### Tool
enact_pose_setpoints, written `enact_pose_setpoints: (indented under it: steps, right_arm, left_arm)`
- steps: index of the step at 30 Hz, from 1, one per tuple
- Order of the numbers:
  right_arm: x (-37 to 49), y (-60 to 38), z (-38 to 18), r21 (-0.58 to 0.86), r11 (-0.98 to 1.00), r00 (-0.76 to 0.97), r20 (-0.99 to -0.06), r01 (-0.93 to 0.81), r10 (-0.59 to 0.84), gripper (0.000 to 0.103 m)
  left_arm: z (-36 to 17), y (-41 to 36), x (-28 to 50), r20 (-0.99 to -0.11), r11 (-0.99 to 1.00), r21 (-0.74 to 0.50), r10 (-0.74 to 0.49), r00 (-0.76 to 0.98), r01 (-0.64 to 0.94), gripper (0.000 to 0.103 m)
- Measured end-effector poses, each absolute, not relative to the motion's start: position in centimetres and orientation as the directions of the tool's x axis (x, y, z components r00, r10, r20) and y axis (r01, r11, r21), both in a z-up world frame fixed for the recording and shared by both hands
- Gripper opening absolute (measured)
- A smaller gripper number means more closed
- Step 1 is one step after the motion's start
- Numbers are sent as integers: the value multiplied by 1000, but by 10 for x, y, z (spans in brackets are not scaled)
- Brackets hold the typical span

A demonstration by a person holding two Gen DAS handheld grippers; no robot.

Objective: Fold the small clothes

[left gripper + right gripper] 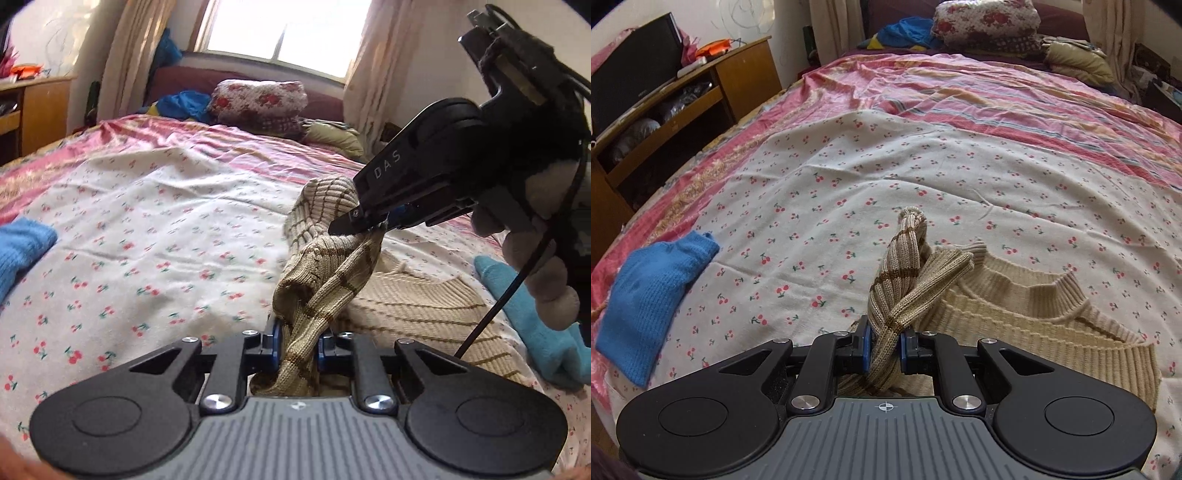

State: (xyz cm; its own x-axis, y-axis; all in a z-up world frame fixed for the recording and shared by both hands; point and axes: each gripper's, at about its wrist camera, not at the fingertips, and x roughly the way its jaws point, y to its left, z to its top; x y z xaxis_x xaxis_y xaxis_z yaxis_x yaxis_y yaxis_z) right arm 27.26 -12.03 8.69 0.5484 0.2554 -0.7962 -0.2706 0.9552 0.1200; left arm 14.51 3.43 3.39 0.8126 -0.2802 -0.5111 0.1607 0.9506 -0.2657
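Currently, the beige striped sweater (1015, 306) is lying on the bed (923, 166), on the cherry-print sheet (849, 192), with one sleeve (905, 273) lifted clear of the body of the garment. The sleeve is clamped by both tongs: the left tongs (297, 349) are closed on a bunched length of it, and the right tongs (885, 345) are closed on it as well, so that the sleeve is kept taut between the two grips, presumably for folding across the sweater body. A blue knit garment (650, 295) is located well apart on the left, and a light blue cloth (535, 321) lies just beside the sweater on the right; this cloth may obstruct the fold. Pillows (986, 18) and a wooden cabinet (683, 96) are positioned further away.
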Motion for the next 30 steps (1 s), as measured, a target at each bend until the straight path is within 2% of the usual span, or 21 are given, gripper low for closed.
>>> enact_pose_setpoints:
  steps: [18,30]
  right_arm:
    - [262,-235,87,217,966,590,-765,-139,257,12]
    - [252,-309,68,289,956,604,-755,-43,255,12]
  left_arm:
    - [64,-63,150,-506,918,-193,-395,767,346,24]
    - [60,-134,150,-545,883,-154,-450,707,443,24]
